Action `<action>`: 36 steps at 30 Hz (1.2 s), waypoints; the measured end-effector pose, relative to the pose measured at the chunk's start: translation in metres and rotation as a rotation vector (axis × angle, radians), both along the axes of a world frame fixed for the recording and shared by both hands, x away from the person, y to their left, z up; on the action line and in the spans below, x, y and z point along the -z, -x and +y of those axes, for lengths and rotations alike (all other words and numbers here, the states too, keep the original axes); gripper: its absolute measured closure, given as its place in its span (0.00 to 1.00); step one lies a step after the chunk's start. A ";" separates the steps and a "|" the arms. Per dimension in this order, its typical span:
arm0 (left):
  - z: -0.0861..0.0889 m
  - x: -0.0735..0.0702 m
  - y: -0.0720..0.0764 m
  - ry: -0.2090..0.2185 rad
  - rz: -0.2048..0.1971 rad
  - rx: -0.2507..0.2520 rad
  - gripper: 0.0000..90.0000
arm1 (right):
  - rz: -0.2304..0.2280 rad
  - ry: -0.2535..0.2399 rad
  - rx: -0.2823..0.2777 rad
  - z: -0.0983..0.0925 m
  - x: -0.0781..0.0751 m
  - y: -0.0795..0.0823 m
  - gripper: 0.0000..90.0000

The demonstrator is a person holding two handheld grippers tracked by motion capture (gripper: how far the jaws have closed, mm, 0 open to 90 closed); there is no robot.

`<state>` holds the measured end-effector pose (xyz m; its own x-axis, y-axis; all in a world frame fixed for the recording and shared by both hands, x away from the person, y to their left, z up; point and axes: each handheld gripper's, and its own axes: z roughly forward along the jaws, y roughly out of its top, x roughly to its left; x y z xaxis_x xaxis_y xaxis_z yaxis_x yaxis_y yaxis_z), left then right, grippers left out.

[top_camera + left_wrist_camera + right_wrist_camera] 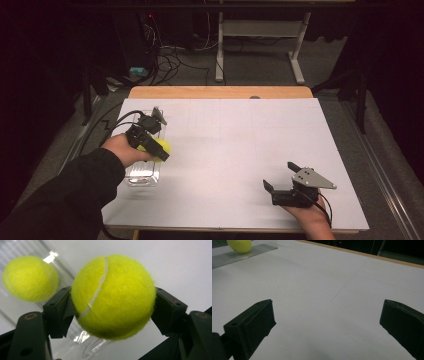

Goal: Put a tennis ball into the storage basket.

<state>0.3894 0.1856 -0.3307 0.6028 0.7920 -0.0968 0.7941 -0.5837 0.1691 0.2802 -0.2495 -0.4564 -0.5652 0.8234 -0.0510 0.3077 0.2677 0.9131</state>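
Note:
A yellow tennis ball (113,296) with a white seam sits squeezed between the two black jaws of my left gripper (113,307). From above, that gripper (161,151) and its ball (164,146) hang over the right rim of a clear plastic container (142,175) at the table's left. A second, blurred yellow ball shape (30,278) appears at the container's clear wall; I cannot tell whether it is a real ball or a reflection. My right gripper (280,175) rests near the front right, jaws wide apart, with bare white surface between them (327,320).
A white sheet (235,145) covers the table, with a wooden edge (220,92) at the back. In the right gripper view a yellow ball (239,245) lies far off beside the ribbed clear container (234,256). Cables and a desk frame (260,35) stand on the floor beyond.

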 end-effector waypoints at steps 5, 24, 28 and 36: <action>0.018 0.002 -0.005 -0.022 0.007 -0.044 0.30 | 0.000 0.002 0.000 0.000 0.001 0.000 0.00; 0.045 0.047 -0.010 -0.085 0.073 -0.107 0.30 | 0.004 0.011 0.000 0.000 0.002 0.000 0.00; 0.045 0.054 -0.011 -0.081 0.082 -0.113 0.29 | 0.004 0.012 -0.001 0.000 0.003 0.000 0.00; 0.041 0.027 -0.008 -0.047 0.021 -0.097 0.01 | 0.005 0.016 -0.005 0.002 0.003 0.000 0.00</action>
<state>0.3976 0.2262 -0.3582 0.5217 0.8502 -0.0703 0.8501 -0.5112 0.1263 0.2797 -0.2475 -0.4591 -0.5699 0.8194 -0.0611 0.3110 0.2840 0.9070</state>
